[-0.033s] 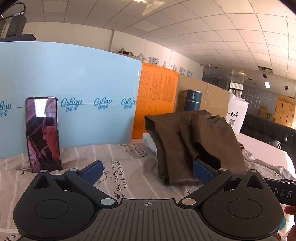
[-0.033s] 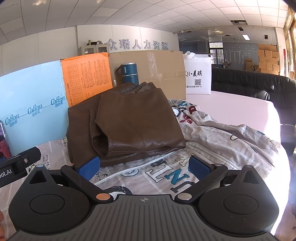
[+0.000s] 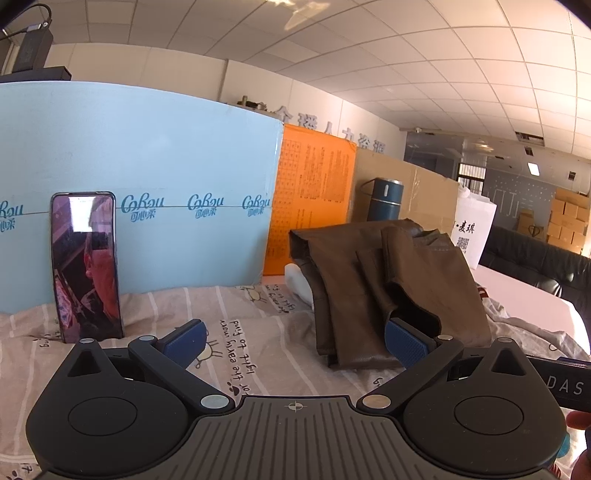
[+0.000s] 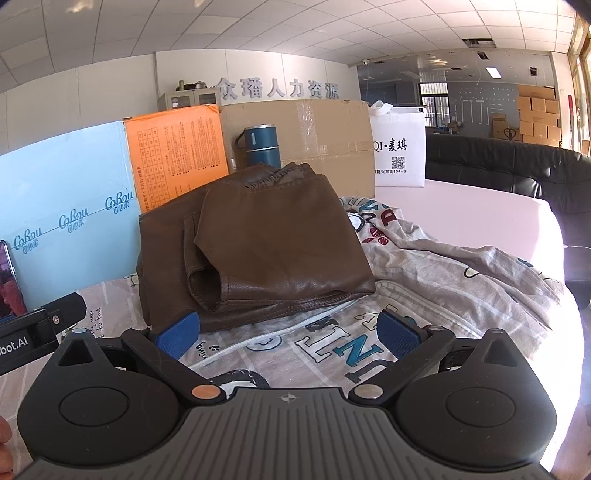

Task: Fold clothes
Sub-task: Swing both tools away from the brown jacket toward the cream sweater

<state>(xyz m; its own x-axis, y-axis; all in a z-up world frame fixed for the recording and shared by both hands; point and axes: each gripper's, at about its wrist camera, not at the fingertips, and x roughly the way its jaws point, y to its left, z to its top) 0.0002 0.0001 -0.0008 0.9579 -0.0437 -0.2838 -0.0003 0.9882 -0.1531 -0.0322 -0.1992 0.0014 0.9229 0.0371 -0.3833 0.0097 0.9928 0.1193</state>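
Tiled ceiling (image 4: 295, 29), black sofa (image 4: 498, 166), stacked cartons (image 4: 535, 114) behind.

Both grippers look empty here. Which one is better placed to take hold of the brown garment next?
Probably left: the left gripper is open with one finger at the brown garment's near edge. The right gripper, also open, sits over printed fabric.

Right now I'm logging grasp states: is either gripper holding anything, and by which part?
Nothing is held. The left gripper and right gripper are both open, short of the folded brown garment.

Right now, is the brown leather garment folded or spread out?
Folded: the brown leather garment lies in stacked layers, one flap doubled over on top.
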